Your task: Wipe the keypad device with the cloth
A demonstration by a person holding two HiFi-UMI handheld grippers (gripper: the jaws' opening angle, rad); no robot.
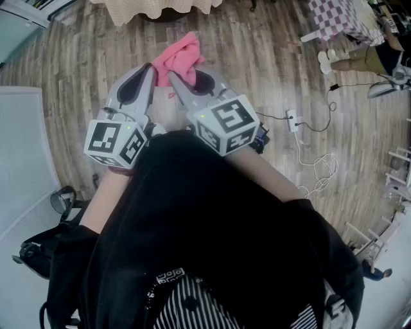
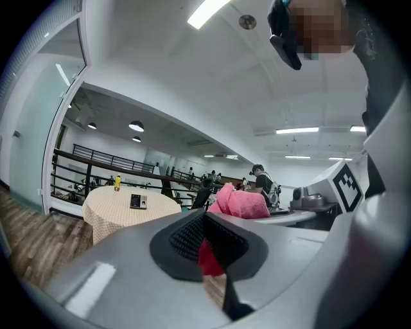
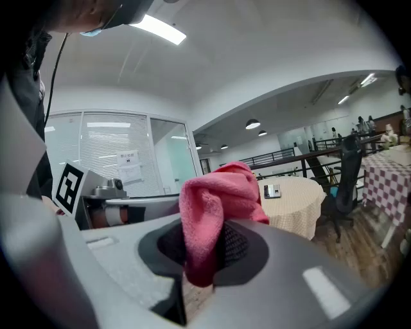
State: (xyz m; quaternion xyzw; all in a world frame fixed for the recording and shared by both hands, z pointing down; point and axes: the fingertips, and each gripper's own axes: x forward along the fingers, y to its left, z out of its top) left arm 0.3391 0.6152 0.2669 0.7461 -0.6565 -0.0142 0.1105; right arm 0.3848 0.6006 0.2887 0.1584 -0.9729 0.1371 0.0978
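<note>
A pink cloth (image 1: 182,56) hangs bunched between my two grippers, held close in front of the person's body above the wooden floor. My right gripper (image 1: 187,76) is shut on it; in the right gripper view the cloth (image 3: 212,212) bulges up out of that gripper (image 3: 202,254). My left gripper (image 1: 149,68) is shut too, with a red-pink corner of cloth (image 2: 210,256) pinched between its pads (image 2: 186,239). The keypad device (image 2: 138,201) lies far off on a round table with a beige cover (image 2: 109,215), and shows again as a keypad device (image 3: 272,191) in the right gripper view.
The beige-covered table's edge (image 1: 154,11) is at the top of the head view. A white power strip with cables (image 1: 292,120) lies on the floor to the right. A checked tablecloth (image 1: 334,16) and a person's shoes (image 1: 327,61) are at top right. An office chair (image 3: 343,180) stands beside the table.
</note>
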